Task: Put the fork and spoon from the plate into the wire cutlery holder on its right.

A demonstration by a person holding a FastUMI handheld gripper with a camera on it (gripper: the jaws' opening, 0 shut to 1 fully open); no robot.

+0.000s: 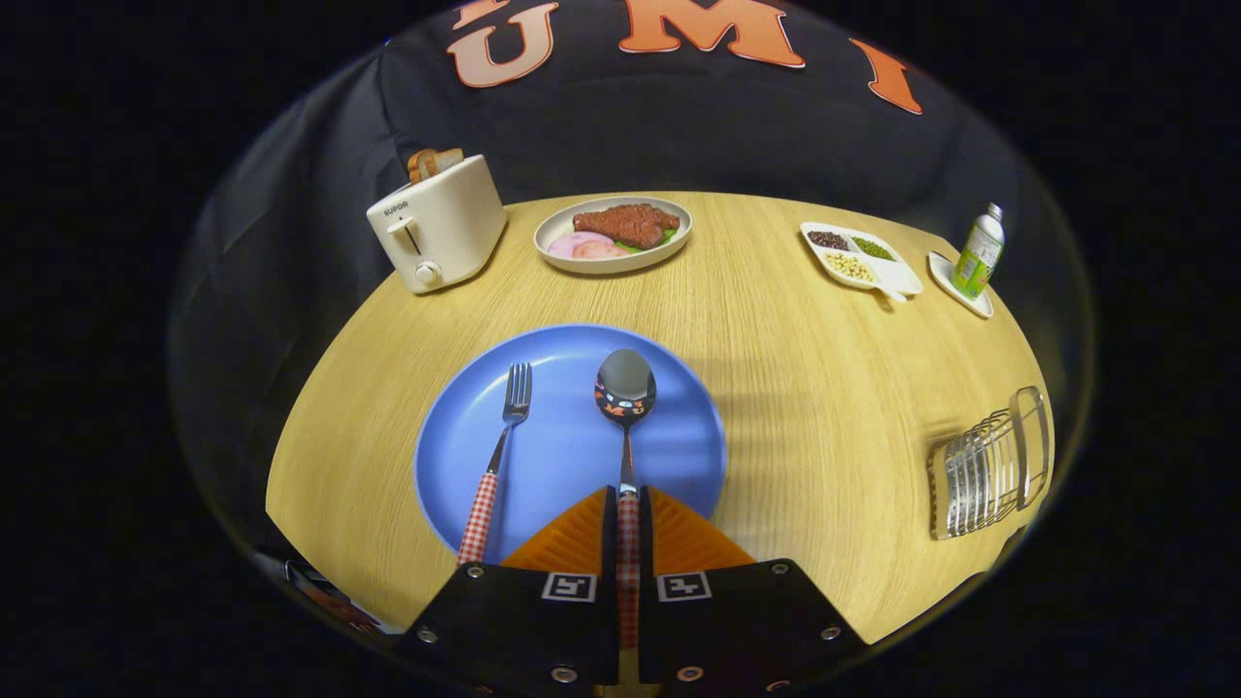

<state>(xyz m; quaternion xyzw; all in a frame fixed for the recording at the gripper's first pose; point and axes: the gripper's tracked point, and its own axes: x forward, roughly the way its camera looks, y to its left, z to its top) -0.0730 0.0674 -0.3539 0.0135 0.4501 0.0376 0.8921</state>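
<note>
Down at the gripper (pixel 627 514) first: fingers drawn in tight on the checked handle of the spoon (pixel 625 407), one pad on each side, clamped. Good choice of grip, low on the handle, leaving the bowl free out ahead and the shaft running straight along the line of the fingers. Bowl out over the middle of the blue plate (pixel 679 456); lifted or still resting, hard to tell from here.

Just beside it, to the left, the fork (pixel 499 451), lying on the same plate, tines pointing away, checked handle reaching back over the near rim. Roughly parallel to the spoon, apart from it, so no tangle on the lift. Untouched, waiting its turn, by the look of it.

Off to the right, well apart from the plate, the wire cutlery holder (pixel 989 465), near the edge of the wooden table (pixel 824 388). Open wire sides, nothing seen inside. Likely next: a carry across bare wood, then a tip to drop the spoon in.

Further back now: white toaster (pixel 441 233) with bread up top, a dish of meat (pixel 613 233), a divided snack tray (pixel 861 257), a small bottle (pixel 977 252) on its own little dish. All clear of the route.
</note>
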